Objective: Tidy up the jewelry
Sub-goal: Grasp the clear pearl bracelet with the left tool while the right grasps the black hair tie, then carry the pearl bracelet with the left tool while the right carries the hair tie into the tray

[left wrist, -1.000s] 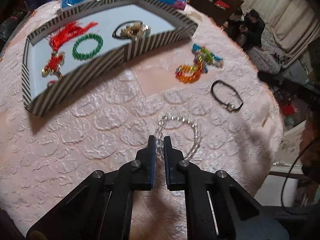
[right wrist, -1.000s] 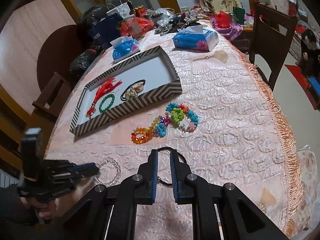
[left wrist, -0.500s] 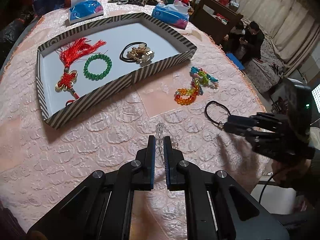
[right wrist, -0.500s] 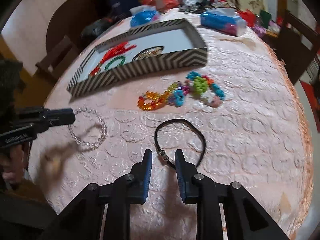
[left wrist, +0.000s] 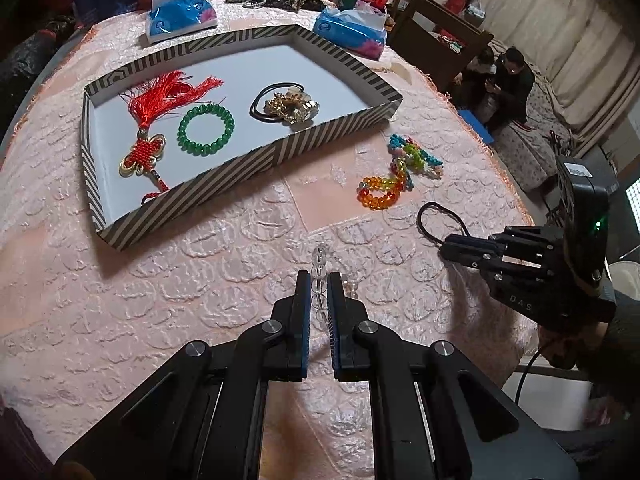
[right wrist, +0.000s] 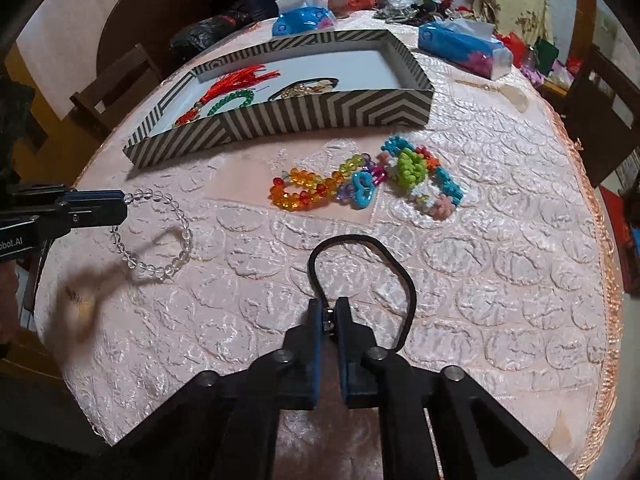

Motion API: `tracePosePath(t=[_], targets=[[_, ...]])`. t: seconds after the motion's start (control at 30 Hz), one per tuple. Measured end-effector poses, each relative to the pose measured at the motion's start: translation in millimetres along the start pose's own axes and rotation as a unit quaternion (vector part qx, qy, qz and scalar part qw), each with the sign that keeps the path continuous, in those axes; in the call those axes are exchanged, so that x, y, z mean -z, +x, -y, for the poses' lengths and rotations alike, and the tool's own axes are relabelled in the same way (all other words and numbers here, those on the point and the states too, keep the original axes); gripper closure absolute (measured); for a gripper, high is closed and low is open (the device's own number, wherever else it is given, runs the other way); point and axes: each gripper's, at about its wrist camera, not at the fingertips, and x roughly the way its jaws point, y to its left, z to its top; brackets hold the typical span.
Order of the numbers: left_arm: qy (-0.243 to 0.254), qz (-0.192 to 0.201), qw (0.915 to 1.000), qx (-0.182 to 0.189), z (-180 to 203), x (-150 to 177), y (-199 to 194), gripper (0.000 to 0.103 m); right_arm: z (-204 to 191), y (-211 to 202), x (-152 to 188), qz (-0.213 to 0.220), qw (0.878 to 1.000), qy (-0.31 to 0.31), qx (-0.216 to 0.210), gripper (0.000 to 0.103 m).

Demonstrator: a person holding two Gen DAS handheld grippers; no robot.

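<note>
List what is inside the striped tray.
Inside the striped tray: a red tassel knot charm, a green bead bracelet and a black hair tie with gold ornament. From the right wrist view, the near wall partly hides them.

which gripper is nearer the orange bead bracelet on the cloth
Right. The right gripper is shut on the black cord bracelet, just this side of the orange bead bracelet. The left gripper holds the clear bead bracelet, farther off to the side.

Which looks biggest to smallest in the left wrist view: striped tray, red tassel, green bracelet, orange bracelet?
1. striped tray
2. red tassel
3. green bracelet
4. orange bracelet

Green and orange look close; the orange one is bunched up, so that order is unsure.
</note>
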Motion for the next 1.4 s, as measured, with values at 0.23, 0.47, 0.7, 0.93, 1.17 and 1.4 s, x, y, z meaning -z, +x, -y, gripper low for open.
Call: tracePosePath(t=[0.23, 0.47, 0.7, 0.93, 1.17, 1.4], targets=[[0.005, 0.009, 0.9999, 0.003, 2, -7, -7, 0.097, 2, -23, -5, 0.017, 0.999, 0.038, -0.014, 0.097], [0.007, 0.029, 0.9995, 0.007, 5, -20, -23, 0.097, -1, -50, -24, 0.042, 0.995, 0.078, -0.038, 0.097], [0.005, 0.048, 0.9988, 0.01, 5, -32, -40, 0.097, -7, -68, -43, 0.056, 0.992, 0.098, -0.046, 0.098], [0.001, 0.06, 0.9982, 0.0, 3, -39, -52, 0.097, -16, -83, -62, 0.076, 0.993, 0.084, -0.045, 0.097], [-0.005, 0.067, 0.9977, -0.01, 1, -45, -59, 0.097, -14, -86, -78, 0.085, 0.992, 0.085, -0.035, 0.098], [-0.007, 0.083, 0.9965, -0.008, 2, -61, -66, 0.097, -11, -93, -97, 0.1, 0.99, 0.088, -0.036, 0.097]])
